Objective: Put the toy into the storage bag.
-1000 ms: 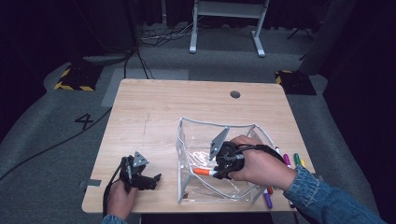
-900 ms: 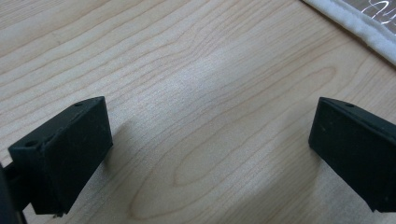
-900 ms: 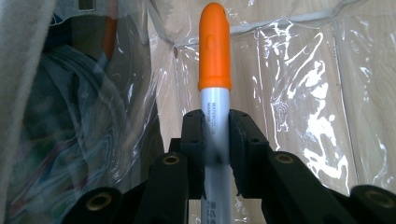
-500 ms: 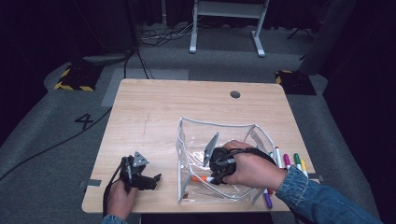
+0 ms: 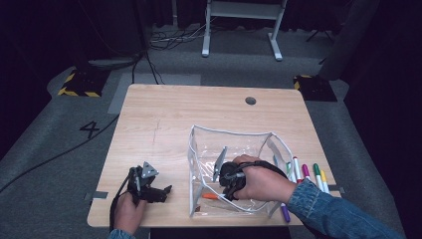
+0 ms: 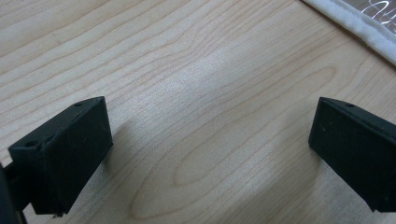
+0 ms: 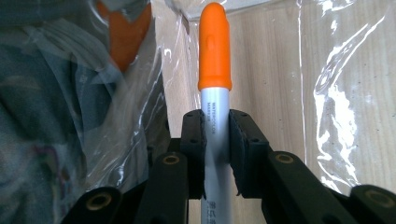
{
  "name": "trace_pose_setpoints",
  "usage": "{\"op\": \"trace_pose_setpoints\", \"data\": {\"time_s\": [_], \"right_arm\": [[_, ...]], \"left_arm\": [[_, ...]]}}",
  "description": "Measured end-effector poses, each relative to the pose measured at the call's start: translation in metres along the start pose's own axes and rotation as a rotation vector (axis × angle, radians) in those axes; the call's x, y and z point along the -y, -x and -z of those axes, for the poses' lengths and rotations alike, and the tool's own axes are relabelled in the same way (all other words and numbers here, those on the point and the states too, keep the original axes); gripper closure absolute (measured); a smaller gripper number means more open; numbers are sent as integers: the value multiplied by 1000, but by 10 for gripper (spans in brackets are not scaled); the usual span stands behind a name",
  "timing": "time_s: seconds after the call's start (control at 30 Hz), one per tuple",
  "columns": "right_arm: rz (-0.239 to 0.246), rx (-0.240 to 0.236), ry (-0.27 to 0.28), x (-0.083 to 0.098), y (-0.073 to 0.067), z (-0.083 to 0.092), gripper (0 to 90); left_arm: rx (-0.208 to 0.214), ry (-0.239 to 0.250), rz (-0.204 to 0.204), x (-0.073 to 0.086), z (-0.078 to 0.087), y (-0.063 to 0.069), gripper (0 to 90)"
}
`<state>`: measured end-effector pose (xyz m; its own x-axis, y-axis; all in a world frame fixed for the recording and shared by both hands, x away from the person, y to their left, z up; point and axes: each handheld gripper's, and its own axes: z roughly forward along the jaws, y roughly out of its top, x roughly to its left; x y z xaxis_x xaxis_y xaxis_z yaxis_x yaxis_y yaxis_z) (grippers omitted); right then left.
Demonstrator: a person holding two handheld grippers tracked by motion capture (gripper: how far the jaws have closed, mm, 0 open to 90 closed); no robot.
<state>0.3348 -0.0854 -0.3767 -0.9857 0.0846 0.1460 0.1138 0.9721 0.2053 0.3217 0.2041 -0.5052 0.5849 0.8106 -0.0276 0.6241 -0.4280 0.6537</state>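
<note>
Lowering your right gripper point(image 5: 225, 185), jaws pinching the orange marker point(image 7: 214, 70), deeper into the pouch point(image 5: 199, 134) toward 6 o'clock, you're nearly ready to release; left gripper point(image 5: 166, 191) rests, jaws spread.

Your high view looks forward and down from above your side, taking in the whole wooden table point(image 5: 164, 119). Your left gripper view sits close over bare tabletop, the clear pouch's point(image 6: 355, 18) white rim at 1 o'clock. Your right gripper view looks inside that pouch, along the orange-capped marker point(image 7: 215, 93) toward 12 o'clock.
</note>
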Motion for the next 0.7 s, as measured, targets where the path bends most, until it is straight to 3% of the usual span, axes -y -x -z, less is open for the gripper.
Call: {"op": "trace_pose_setpoints", "data": {"time_s": [0.33,0.4,0.5,0.7], "right_arm": [[1,-3,-43,1,5,-14,759],[4,9,-10,2,6,-14,676],[-7,47,38,4,8,-6,652],[-66,128,205,9,8,29,607]], "left_arm": [[0,1,0,0,0,0,0],[-1,1,0,0,0,0,0],[1,-3,1,0,0,0,0],[-1,0,1,0,0,0,0]]}}
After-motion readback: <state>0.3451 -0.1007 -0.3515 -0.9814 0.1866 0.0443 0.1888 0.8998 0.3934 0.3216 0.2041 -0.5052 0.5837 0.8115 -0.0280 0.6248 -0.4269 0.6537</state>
